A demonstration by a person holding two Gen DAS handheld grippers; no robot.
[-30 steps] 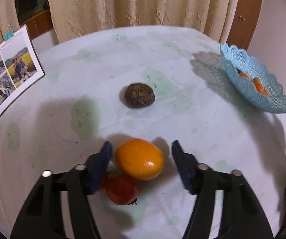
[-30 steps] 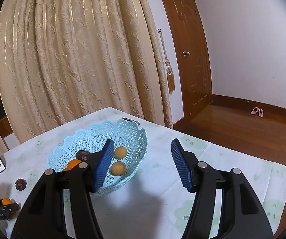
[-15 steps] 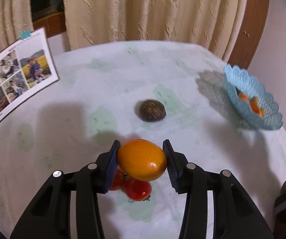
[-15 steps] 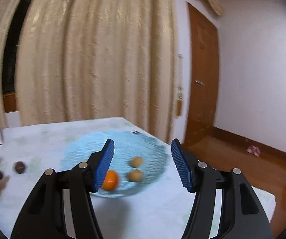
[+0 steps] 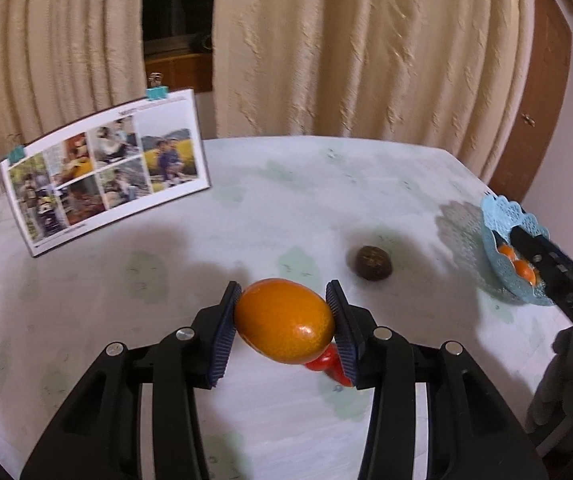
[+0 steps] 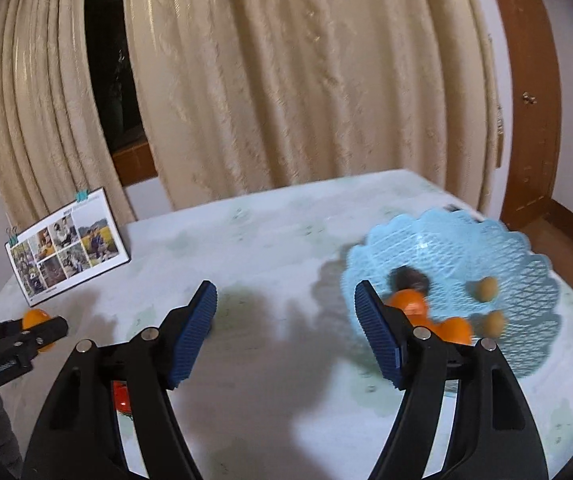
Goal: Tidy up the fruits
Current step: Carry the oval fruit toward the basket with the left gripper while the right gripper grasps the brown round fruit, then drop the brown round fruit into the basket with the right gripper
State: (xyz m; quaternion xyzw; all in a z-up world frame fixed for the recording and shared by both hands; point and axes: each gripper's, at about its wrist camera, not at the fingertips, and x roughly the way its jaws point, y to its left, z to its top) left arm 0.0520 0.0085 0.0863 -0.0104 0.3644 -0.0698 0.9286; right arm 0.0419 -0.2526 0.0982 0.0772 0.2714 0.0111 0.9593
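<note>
photo calendar: upright, clipped, on table | cream curtains behind | wooden door right

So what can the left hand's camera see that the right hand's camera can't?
Only the left wrist view shows the dark brown wrinkly fruit on the table, and the left gripper squeezing the big orange fruit. Only the right wrist view shows inside the basket: two small tan fruits and a dark one. Both show the photo calendar, the blue basket and the red tomato.

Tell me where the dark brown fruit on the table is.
In the left wrist view the dark brown fruit lies on the tablecloth, right of centre, between the held orange fruit and the blue basket.
</note>
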